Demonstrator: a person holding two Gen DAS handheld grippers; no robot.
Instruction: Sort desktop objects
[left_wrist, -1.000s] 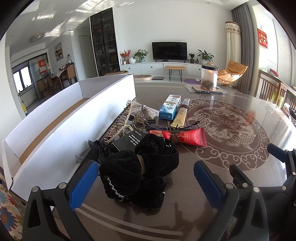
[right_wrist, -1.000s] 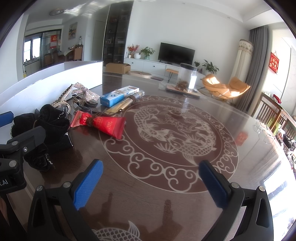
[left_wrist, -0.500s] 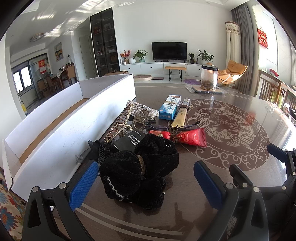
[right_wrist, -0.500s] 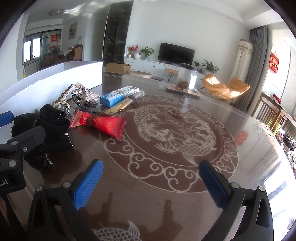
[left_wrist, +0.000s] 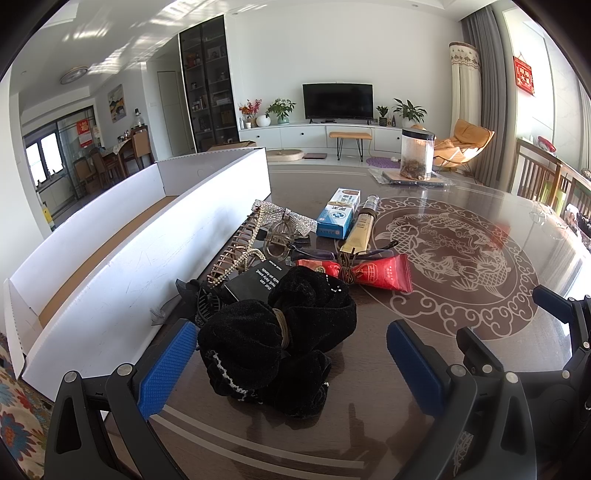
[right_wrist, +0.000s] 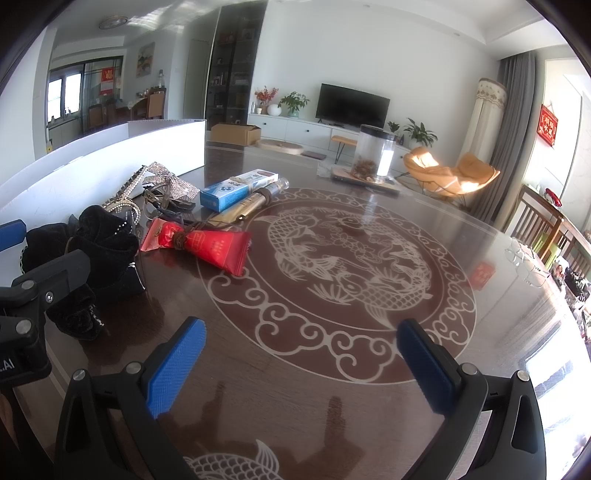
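The left hand-held gripper (left_wrist: 288, 360) is spread wide, low over the dark table (left_wrist: 480, 317), with its two blue pads on either side of a black velvet hair tie (left_wrist: 273, 339); neither pad touches it. The hair tie lies bunched on the table, just beside the long white cardboard box (left_wrist: 147, 258) that runs along the table's left edge. Behind the hair tie sits a small black box with white print (left_wrist: 258, 282), and past that a beaded hair clip (left_wrist: 240, 251), a sparkly bow (left_wrist: 286, 218) and a clear hair clip (left_wrist: 280, 240) crowd together against the box wall. A red tube (left_wrist: 373, 275) with a brown cord tied around it lies to the right of these, with a gold tube (left_wrist: 360, 230) and a blue and white carton (left_wrist: 338, 214) side by side farther back.

The right hand-held gripper (right_wrist: 301, 363) is also wide, holding nothing, over the pale fish pattern (right_wrist: 343, 254) inlaid in the table, well apart from the pile. In its view the red tube (right_wrist: 210, 245) and the hair tie (right_wrist: 92, 251) lie off to the left, with part of the left hand-held gripper's black frame in front of them
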